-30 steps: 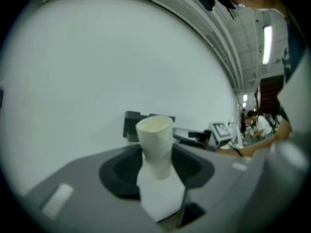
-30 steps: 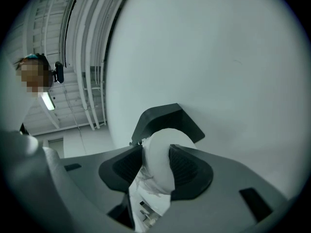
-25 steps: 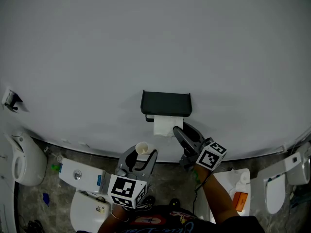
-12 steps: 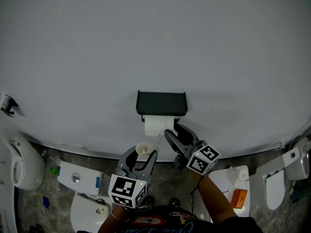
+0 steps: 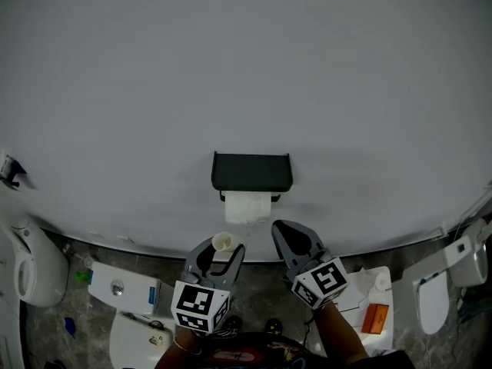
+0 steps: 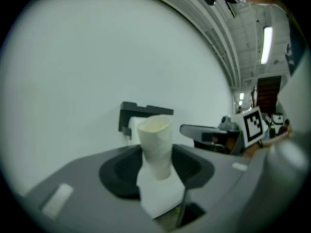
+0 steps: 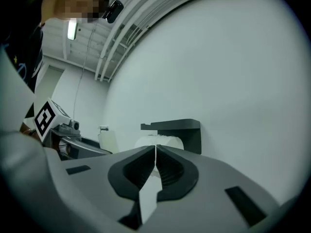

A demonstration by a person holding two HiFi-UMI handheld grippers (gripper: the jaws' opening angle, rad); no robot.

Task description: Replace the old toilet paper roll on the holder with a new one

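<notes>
**Holder carried a roll; bare core held at the left**

The black holder [image 5: 251, 171] was fixed to the white wall [image 5: 246, 60], near the middle of the head view. A toilet paper roll [image 5: 247, 207] hung on it at 6 o'clock, directly beneath its shelf.

The left gripper [image 5: 221, 250] stood at 7 o'clock of the roll, apart from it. Its fingers were grasping a bare cardboard core [image 5: 222, 241] held upright, with a scrap of white paper at its foot. The right gripper [image 5: 282, 229] stood at 5 o'clock of the roll, near but not touching, with its fingers clenched together. Its own view showed a thin white sliver along the seam; whether that was paper or the wall beyond could not be told.

Surroundings: a toilet cistern [image 5: 119, 287] with a round button lay at 8 o'clock of the holder. A white rounded fixture [image 5: 27, 264] lay further out the same way, and a small wall bracket [image 5: 9, 171] sat at 9 o'clock by the frame edge. At 4 o'clock stood a white container [image 5: 350, 287] bearing an orange pack [image 5: 375, 318], with another white fixture [image 5: 434, 302] beyond it.

Obstructions: the holder's shelf overhung the roll, closing the approach from 12 o'clock. The roll's front and underside faced both grippers openly.

Edges and room: the wall met the dark stone floor [image 5: 265, 283] along a curved line just below the roll. The wall ran plain white from 9 through 12 to 3 o'clock of the holder.
</notes>
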